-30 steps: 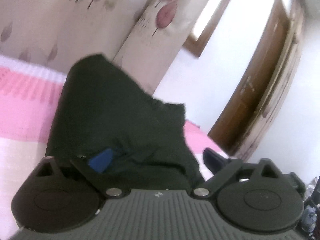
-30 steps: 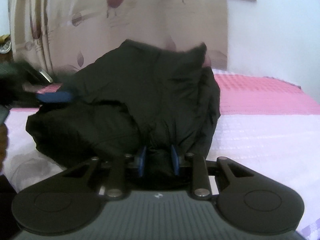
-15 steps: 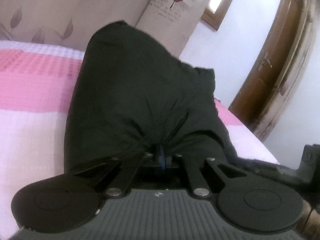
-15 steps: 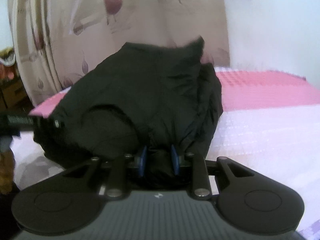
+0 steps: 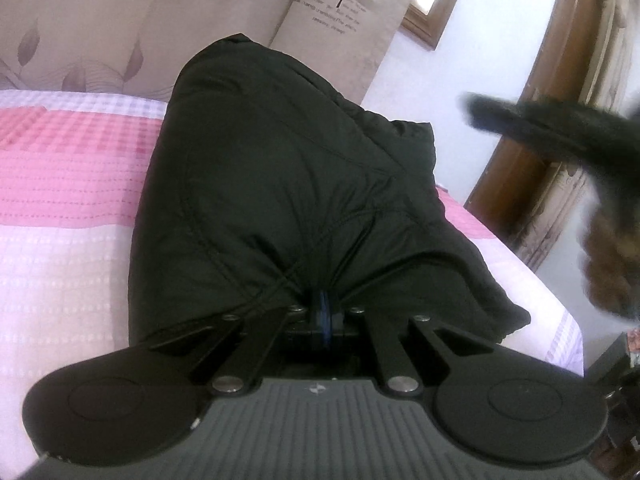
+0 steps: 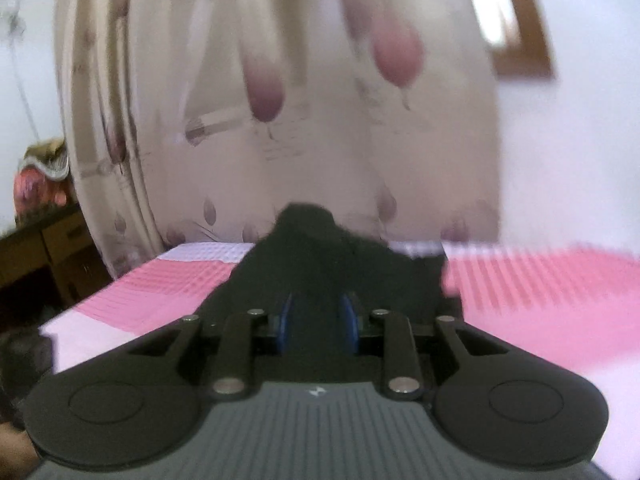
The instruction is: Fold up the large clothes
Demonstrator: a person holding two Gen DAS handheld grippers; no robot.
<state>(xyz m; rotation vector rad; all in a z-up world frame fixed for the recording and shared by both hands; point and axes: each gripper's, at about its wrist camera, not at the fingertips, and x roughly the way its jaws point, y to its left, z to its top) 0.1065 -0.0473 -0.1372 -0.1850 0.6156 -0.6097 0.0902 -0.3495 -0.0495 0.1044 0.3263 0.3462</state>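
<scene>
A large black padded garment (image 5: pixel 280 184) lies bunched on the pink and white bed (image 5: pixel 60 184). My left gripper (image 5: pixel 325 306) is shut on a fold of its near edge, the blue pads pressed together with cloth pulled into them. In the right wrist view, my right gripper (image 6: pixel 318 312) is shut on a thick wad of the black garment (image 6: pixel 320 248), which rises between the blue fingers (image 6: pixel 286 316) above the bed (image 6: pixel 540 280). That view is blurred by motion. A dark blurred shape with fur trim (image 5: pixel 580 136) crosses the upper right of the left wrist view.
Beige curtains with purple leaf prints (image 6: pixel 280 100) hang behind the bed. A brown wooden door (image 5: pixel 552 80) stands at the right. A dark wooden cabinet (image 6: pixel 40 248) with cluttered items is at the bed's left. The bed edge (image 5: pixel 552 300) runs near the right.
My left gripper closed on the garment's edge a second ago and still holds it. My right gripper has lifted with its wad of cloth; the camera now looks higher, over the bed.
</scene>
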